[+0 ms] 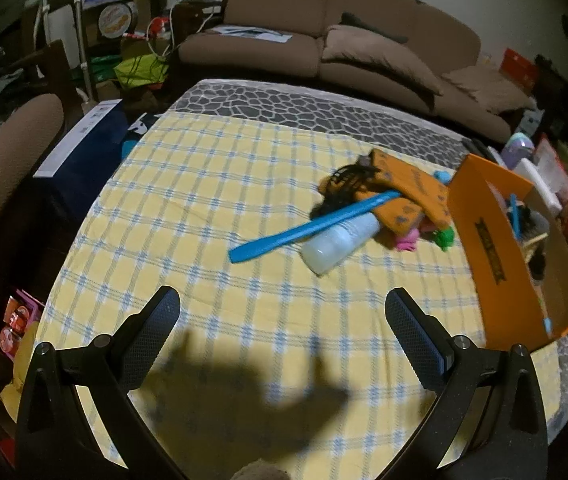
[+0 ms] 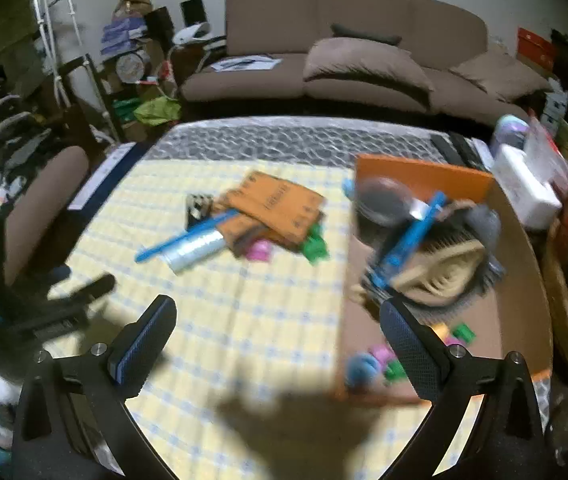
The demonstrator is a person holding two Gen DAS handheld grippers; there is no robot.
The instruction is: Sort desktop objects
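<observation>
Lying in a heap toward the far right of the table (image 1: 212, 208), on the yellow checked cloth, well ahead of the left tool (image 1: 283, 308) and slightly to its right: a blue stick (image 1: 304, 230) resting across a white bottle (image 1: 340, 242), both leaning against orange packets (image 1: 412, 188), with a black comb (image 1: 346, 176) behind and small pink and green toys (image 1: 428, 238) tucked at the right edge. Standing just beside the heap, the orange box (image 1: 492, 256), already holding brushes, another blue stick and a few small toys. Hovering wide open and empty over bare cloth, the left tool; likewise wide and empty, the right tool (image 2: 278, 316), hanging near the box's front left corner, with the heap ahead and to its left. Probably handling light and stiff, the blue stick, with its free end poking out toward the left tool and offering the easiest pinch across its flat width. Likely rolling and slipping if squeezed off-centre, the smooth bottle; better taken across its middle. Blurring much of the right view, so finer detail there not being readable.
</observation>
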